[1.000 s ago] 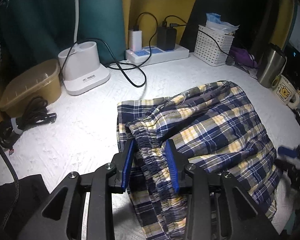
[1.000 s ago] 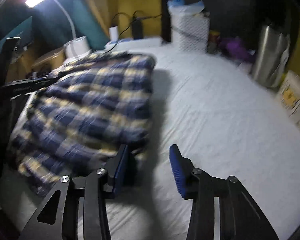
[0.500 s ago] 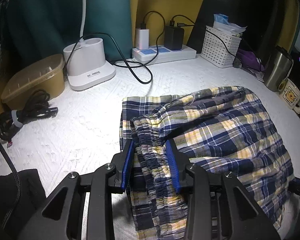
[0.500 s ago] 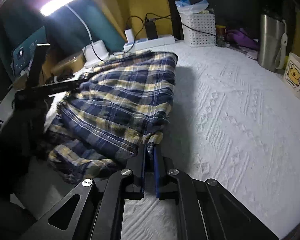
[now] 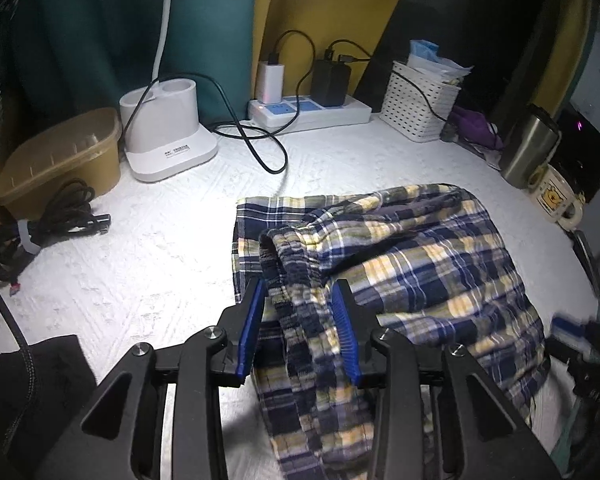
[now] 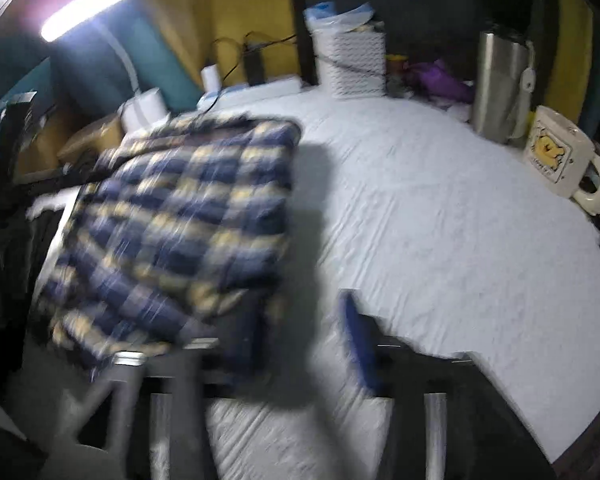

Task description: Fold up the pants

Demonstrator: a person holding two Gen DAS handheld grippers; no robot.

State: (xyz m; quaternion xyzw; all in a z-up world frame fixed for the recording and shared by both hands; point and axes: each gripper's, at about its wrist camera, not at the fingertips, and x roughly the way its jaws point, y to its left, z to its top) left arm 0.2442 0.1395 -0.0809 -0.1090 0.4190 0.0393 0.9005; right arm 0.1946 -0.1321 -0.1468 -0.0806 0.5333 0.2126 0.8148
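The blue, yellow and white plaid pants [image 5: 420, 272] lie folded over on the white textured tabletop [image 5: 140, 280]. My left gripper [image 5: 300, 320] is shut on the bunched elastic waistband [image 5: 296, 264], which stands up between its blue pads. In the blurred right wrist view the pants [image 6: 180, 216] lie to the left. My right gripper [image 6: 300, 332] is at their near right corner. Its jaws are opening and stand wide apart. The cloth rests against the left finger, and nothing is pressed between the pads.
Along the back stand a white lamp base [image 5: 168, 132], a power strip [image 5: 308, 110] with trailing cables and a white basket [image 5: 420, 100]. A steel tumbler [image 6: 500, 84] and a mug [image 6: 560, 156] are at the right. A brown box [image 5: 60, 156] and a cable bundle [image 5: 40, 228] are at the left.
Half a second ago my right gripper was shut on the pants' corner; now its jaws are wide apart and the cloth is let go. The left gripper keeps its hold on the waistband.
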